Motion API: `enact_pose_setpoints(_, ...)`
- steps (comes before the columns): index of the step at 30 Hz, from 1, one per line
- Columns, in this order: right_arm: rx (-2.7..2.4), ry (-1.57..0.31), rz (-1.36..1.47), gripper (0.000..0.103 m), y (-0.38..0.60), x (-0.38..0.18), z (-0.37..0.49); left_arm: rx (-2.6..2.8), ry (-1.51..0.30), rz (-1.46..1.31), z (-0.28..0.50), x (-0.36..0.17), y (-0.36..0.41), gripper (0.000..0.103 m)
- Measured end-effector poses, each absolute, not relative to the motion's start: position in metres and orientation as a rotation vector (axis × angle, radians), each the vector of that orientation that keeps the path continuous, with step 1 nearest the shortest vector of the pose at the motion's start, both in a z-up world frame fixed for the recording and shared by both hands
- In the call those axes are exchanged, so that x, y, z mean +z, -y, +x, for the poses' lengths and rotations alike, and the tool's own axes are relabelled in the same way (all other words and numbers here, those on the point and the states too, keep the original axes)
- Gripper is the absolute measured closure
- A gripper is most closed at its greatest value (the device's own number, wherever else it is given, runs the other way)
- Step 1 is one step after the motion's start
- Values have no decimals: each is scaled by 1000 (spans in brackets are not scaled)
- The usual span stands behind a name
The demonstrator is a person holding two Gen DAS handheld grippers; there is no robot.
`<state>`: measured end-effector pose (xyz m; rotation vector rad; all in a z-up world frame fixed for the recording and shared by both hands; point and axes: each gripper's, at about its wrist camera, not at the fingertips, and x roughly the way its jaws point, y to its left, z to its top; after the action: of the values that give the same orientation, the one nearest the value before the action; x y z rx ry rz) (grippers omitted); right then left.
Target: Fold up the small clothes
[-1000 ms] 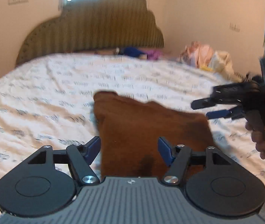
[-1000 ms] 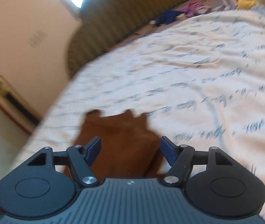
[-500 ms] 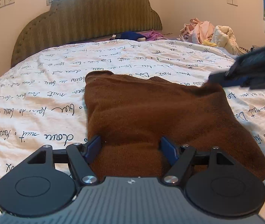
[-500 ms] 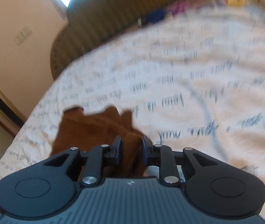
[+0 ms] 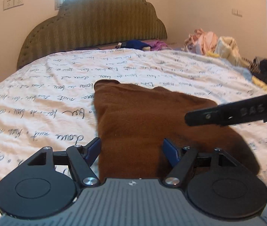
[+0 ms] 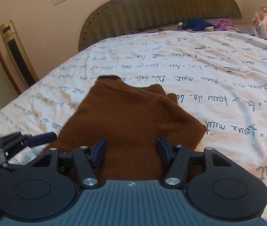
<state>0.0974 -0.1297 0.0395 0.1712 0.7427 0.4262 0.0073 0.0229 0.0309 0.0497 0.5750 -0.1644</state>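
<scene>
A small brown knit garment [image 5: 152,120] lies folded on the white bedsheet [image 5: 39,116] with handwriting print. It also shows in the right wrist view [image 6: 131,116]. My left gripper [image 5: 131,151] is open, its blue pads on either side of the garment's near edge. My right gripper [image 6: 131,152] is open too, its pads astride the garment's near end. The right gripper shows from the side in the left wrist view [image 5: 235,113], over the garment's right part. The left gripper shows at the lower left of the right wrist view [image 6: 26,141].
A green padded headboard [image 5: 95,24] stands at the far end of the bed. Blue and purple clothes [image 5: 142,44] lie by it. A pile of pink and cream laundry [image 5: 214,45] sits at the far right. A gold floor-standing unit [image 6: 17,52] stands by the left wall.
My right gripper was shut on the garment's edge half a second ago and has now opened over the garment. The garment lies flatter. My left gripper stayed open at the near edge.
</scene>
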Motion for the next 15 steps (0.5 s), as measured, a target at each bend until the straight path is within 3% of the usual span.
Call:
enact_pose_setpoints(2,441,-680,191,44,132,56,71,-162,-548,52,-14,34,-30,30)
enact_pose_setpoints(6,375,-609,204,23,140,57,15,-145,-547,48,-47,32,-39,15)
enact_pose_setpoints(15,110,-742,152,19,134,3,-22,-112,-664,81,-53,-3,-24,4)
